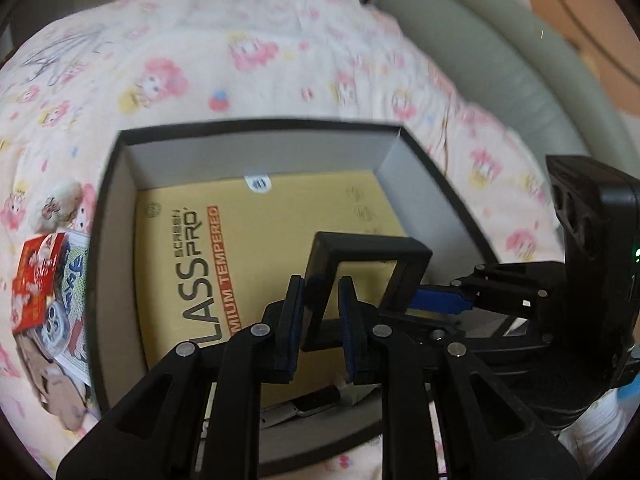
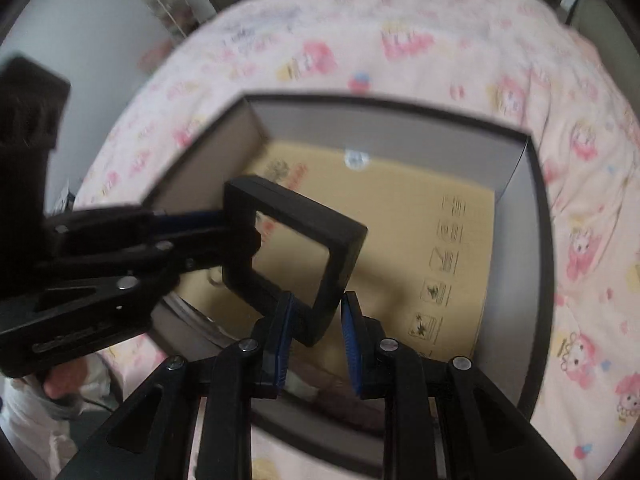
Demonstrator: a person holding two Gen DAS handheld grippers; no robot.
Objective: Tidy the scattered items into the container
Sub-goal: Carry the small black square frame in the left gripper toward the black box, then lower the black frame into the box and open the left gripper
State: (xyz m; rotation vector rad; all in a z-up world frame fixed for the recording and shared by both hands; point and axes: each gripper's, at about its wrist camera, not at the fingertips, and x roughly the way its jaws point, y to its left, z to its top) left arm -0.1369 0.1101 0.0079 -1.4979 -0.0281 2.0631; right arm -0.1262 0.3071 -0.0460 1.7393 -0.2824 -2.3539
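A bed covered in a pink cartoon-print quilt [image 1: 248, 64] fills the background, with a grey padded headboard [image 1: 500, 52] along one side. Both grippers hang above it, sharing one load. The left gripper [image 1: 323, 320] has its blue pads closed on one side bar of a square black frame [image 1: 368, 256], and the right gripper [image 2: 316, 320] has the opposite corner of that frame [image 2: 296, 216] between its pads; the inner pad presses the bar, though the blur makes it hard to tell whether the outer pad quite touches.

The frame hangs tilted over the open black box [image 1: 116, 184], clear of its grey walls. On the floor of the box lies a flat yellow screen-protector pack [image 1: 240, 232], and some small dark things, too dim to name, sit at the near end. Snack packets [image 1: 44, 280] lie on the quilt just outside the box wall, not yet tidied.

The step looks like lowering the frame into the box. To do it well, level the frame first, keep both hands sinking at one pace so it does not twist in the pads, and steer it clear of the wall edges. Lay it flat on the yellow pack, then let one side go before the other so it cannot spring out
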